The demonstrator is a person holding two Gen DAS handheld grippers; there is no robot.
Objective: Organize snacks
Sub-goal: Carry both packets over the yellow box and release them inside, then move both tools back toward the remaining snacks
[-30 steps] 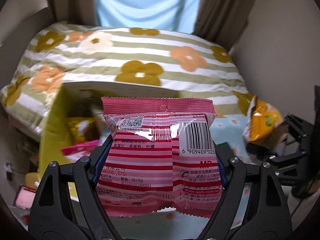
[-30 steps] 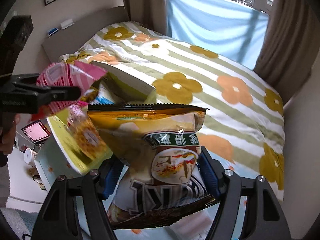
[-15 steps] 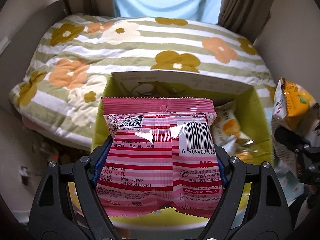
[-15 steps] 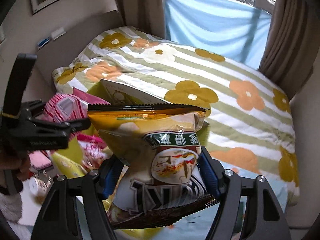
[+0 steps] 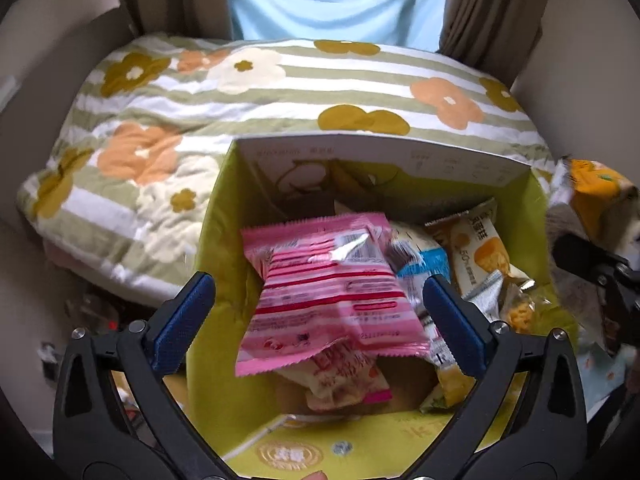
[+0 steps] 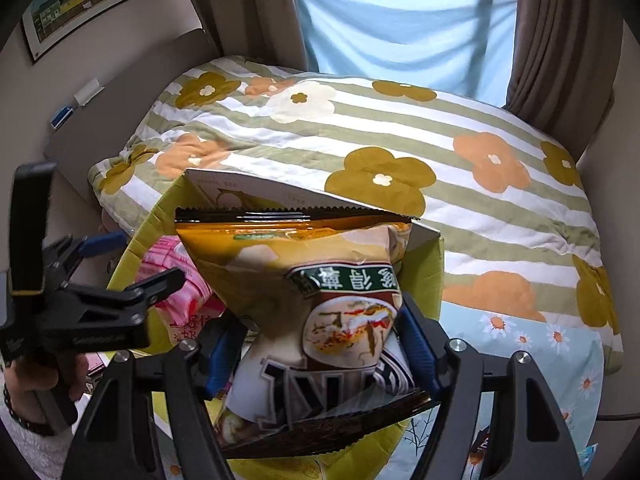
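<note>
Flowered bedspread behind my yellow-green box.
My left gripper is opening over it, the pink snack pack loose inside; my right gripper pinches the yellow chip bag.

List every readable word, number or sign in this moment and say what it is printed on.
"50%": orange snack packet in the green box, left wrist view.
Large white block letters, upside down and partly covered, unreadable: yellow bag in the right gripper.
Chinese characters on that bag's green banner, upside down: not made out.
Pink packet: print and barcode blurred.
Box flap: print too small.
</note>
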